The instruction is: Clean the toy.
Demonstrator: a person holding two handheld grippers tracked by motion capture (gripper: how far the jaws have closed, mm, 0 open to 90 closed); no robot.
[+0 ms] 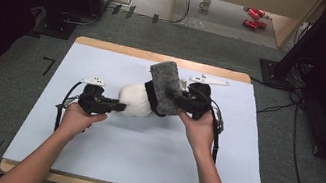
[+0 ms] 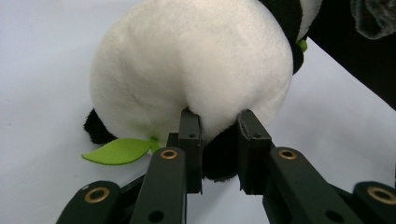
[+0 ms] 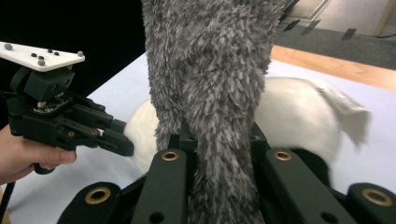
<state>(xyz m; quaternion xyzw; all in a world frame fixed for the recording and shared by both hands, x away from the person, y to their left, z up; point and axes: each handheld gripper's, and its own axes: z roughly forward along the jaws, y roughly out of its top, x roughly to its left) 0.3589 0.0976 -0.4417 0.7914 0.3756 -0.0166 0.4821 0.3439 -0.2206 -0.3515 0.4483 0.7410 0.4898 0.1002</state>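
A: Where's the plush panda?
B: On the table, mid-surface, lying between both hands. White body, black limbs, a green felt leaf at its base.
A: Left claw?
B: Pinching a fold of the panda's white rump (left gripper view: jaws narrowed on fur, a black patch just below them). Left hand low, near the table.
A: Right claw?
B: Clamped on a grey fuzzy cloth, jaws nearly together around it. The cloth stands upright above the panda's black upper half, touching it in the high view.
A: Right hand?
B: Behind the claw, raised off the table.
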